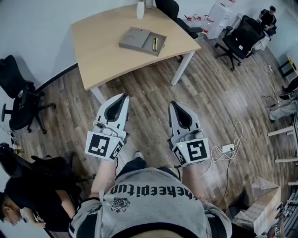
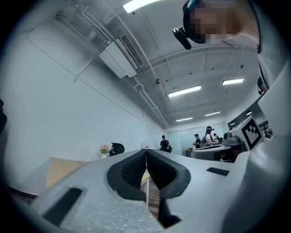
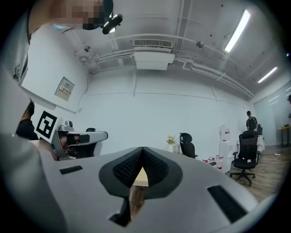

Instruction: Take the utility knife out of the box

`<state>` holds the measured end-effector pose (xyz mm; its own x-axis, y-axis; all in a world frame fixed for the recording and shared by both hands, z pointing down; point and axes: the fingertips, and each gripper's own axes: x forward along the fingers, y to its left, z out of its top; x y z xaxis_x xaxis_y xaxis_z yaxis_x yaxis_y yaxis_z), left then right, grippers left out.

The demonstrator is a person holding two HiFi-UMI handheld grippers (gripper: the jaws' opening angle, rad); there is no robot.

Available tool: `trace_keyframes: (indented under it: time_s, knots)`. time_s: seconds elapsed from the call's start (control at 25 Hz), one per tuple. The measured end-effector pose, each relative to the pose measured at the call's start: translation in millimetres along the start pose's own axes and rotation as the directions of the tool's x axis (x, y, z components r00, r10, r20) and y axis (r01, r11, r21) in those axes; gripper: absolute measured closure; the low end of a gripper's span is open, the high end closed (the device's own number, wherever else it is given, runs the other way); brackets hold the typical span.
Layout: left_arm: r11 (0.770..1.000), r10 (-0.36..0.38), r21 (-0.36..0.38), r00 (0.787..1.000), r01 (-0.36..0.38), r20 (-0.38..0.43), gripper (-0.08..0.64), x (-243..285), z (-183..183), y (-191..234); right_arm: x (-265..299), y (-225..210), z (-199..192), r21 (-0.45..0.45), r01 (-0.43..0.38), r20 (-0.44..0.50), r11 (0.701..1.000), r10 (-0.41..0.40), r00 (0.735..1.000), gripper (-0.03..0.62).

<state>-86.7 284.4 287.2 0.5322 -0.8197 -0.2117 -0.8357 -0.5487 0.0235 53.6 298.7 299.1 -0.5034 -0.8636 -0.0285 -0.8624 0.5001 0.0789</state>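
Observation:
An open grey box [image 1: 142,41] lies on the wooden table [image 1: 107,42] at the far end of the head view. A yellow utility knife [image 1: 154,44] rests in its right half. Both grippers hang over the wooden floor, well short of the table and close to the person's body. My left gripper [image 1: 125,96] is shut, its dark pads meeting at the tips [image 2: 146,152] with nothing between them. My right gripper [image 1: 173,104] is shut too and holds nothing [image 3: 142,150]. Neither gripper view shows the box or the knife.
A white vase [image 1: 140,9] stands at the table's far edge. Black office chairs sit at the left [image 1: 18,100] and far right [image 1: 242,37]. A power strip with cable [image 1: 227,148] and a cardboard box [image 1: 260,202] lie right. A person [image 1: 28,204] crouches lower left.

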Motion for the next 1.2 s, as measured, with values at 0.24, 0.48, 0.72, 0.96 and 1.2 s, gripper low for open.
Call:
trace_keyframes:
  time_s: [0.24,0.48,0.72,0.96,1.2]
  knots:
    - [1.000,-0.021,-0.004,1.000,0.021,0.005,0.541,5,1,17,13,4,4,0.027,0.031,0.037,0.999,-0.032,0.999,0.586]
    - [0.998,-0.052,-0.017,0.999,0.052,0.013,0.541,10,-2,23,15,4,-2,0.037,0.062,0.032,0.997,-0.063,0.998,0.586]
    - [0.997,-0.075,-0.025,0.997,0.075,0.014,0.541,22,-3,22,16,-4,-4,0.037,0.080,0.017,0.996,-0.081,0.997,0.586]
    - [0.996,-0.084,-0.028,0.996,0.084,0.002,0.541,42,-13,23,30,-23,-13,0.053,0.075,0.016,0.996,-0.076,0.997,0.586]
    - [0.998,-0.060,-0.014,0.998,0.061,0.006,0.541,75,-15,38,65,-48,-12,0.051,0.039,0.024,0.998,-0.040,0.999,0.586]
